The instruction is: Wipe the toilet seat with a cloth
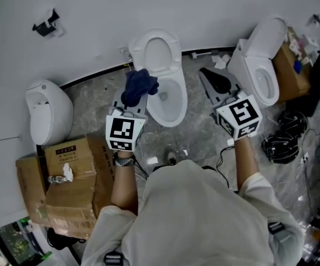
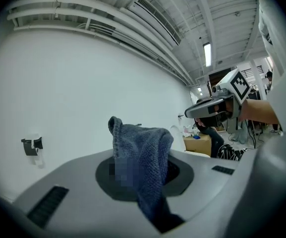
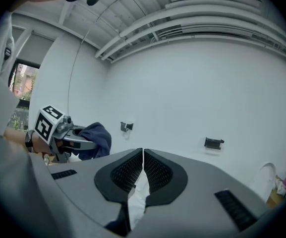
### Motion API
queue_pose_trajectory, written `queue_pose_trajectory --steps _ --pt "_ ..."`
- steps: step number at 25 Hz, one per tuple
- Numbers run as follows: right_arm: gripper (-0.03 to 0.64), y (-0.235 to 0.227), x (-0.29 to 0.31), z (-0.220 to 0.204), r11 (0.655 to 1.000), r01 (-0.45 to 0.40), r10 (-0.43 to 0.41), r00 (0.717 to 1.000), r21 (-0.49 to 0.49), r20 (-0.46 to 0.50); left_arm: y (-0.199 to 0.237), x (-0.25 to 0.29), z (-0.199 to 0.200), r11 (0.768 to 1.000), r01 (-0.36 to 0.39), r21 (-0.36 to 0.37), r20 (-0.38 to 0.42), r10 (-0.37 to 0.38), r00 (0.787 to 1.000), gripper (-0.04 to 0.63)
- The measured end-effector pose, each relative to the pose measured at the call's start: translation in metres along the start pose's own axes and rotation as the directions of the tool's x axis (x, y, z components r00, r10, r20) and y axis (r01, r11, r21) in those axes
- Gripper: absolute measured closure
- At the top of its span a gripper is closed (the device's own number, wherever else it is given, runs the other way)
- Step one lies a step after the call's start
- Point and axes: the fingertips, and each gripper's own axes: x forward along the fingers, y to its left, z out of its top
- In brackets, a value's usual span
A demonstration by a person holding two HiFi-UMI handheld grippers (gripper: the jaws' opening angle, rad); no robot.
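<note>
Left gripper (image 1: 131, 103) is clamped on the blue cloth (image 1: 139, 86), bunched beyond its jaws just beside the toilet (image 1: 177, 107), apparently ready for wiping the seat, while the right gripper (image 1: 208, 75), jaws together, stands clear alongside.

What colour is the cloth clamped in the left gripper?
Dark blue; the soft woven cloth shows best in the left gripper view.

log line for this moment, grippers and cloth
left gripper: shut on dark blue knitted cloth | right gripper: shut, empty | cloth: by rim of white toilet, contact unclear
</note>
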Motion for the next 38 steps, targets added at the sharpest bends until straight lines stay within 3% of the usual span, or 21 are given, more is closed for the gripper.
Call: queue_pose_trajectory --steps 13,20,30,38 --pt "0.586 -0.033 0.045 -0.018 1.000 0.009 -0.009 1.000 0.018 -0.020 0.031 0.045 -0.026 0.999 -0.013 -0.032 -0.038 0.011 0.999 0.546" --pt "0.586 -0.062 0.086 -0.027 0.999 -0.031 0.031 0.999 0.020 -0.019 0.061 0.081 -0.041 0.995 -0.086 -0.055 -0.068 0.082 0.994 0.546" --pt "0.586 -0.126 0.153 -0.061 0.997 -0.064 0.067 0.995 0.041 -0.072 0.106 0.176 -0.066 0.985 -0.152 -0.084 -0.096 0.144 0.985 0.546" --pt "0.586 -0.161 0.196 -0.090 0.997 -0.055 0.061 0.993 0.059 -0.102 0.137 0.269 -0.131 0.983 -0.151 -0.109 -0.177 0.130 0.976 0.546"
